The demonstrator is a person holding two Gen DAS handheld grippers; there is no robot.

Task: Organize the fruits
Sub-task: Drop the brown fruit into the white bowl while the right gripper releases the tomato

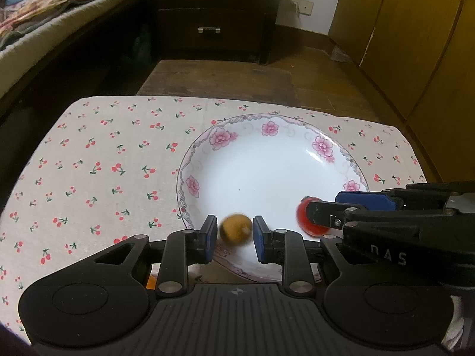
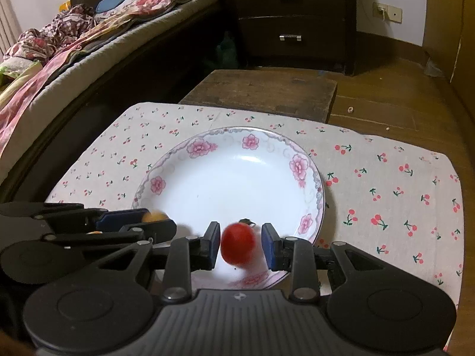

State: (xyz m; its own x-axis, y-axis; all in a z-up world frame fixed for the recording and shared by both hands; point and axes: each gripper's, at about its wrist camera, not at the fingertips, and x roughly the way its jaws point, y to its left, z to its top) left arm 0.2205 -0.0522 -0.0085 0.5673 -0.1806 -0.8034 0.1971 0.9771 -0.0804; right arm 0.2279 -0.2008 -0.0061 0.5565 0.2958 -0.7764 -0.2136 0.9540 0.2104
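Both grippers are over the near edge of the plate (image 1: 323, 145), each with a fruit between its pads. The left gripper (image 1: 234, 234) has a small yellow-brown fruit (image 1: 236, 229), blurred, and there looks to be a thin gap on each side, so I cannot tell if it is clamped or just let go. The right gripper (image 2: 241, 244) has a red tomato (image 2: 239, 244), also blurred, touching the left pad with a small gap at the right pad; grip unclear too. Both fruits are above the plate's near rim, not clearly resting on it.

Risks, judging from here:
- Round fruits dropped at the rim can roll off onto the cloth (image 1: 98, 160).
- Grippers sit close side by side; opening both may knock one fruit with the other's finger.
- Plate centre is bare, so release further in is safer.
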